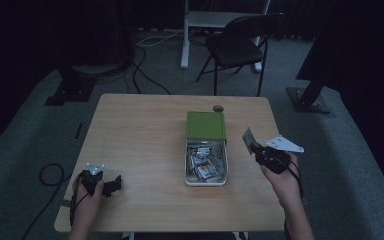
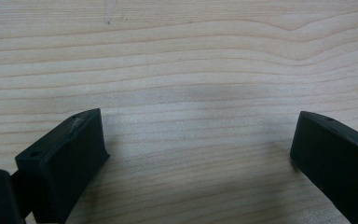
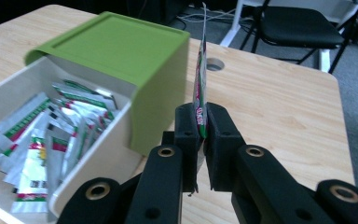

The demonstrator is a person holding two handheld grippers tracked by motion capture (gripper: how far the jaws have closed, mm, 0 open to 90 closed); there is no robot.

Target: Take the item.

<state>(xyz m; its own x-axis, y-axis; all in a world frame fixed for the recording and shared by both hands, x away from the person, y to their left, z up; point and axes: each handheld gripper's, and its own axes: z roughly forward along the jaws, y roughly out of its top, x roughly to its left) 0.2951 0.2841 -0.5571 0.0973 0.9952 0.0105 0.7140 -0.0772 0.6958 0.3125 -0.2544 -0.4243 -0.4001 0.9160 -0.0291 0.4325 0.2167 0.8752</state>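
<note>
Closest to the lens in the right gripper view, the right hand-held gripper has its two black jaws pressed tight on a thin sachet, which stands on edge and rises straight up toward 12 o'clock from between the pads. From the high view, that same right hand-held gripper sits at about 3 o'clock of the tabletop, just beside the white drawer, with the sachet lifted clear of the wood. Green box stands near the centre, its drawer pulled out toward 6 o'clock and packed with more sachets lying loosely on one another. At roughly 8 o'clock, the left hand-held gripper rests low over the wood, well apart from the box. Seen in the left gripper view, its jaws stand wide apart with nothing between them but bare grain. A dark folding chair stands on the floor beyond the far edge at 12 o'clock.
</note>
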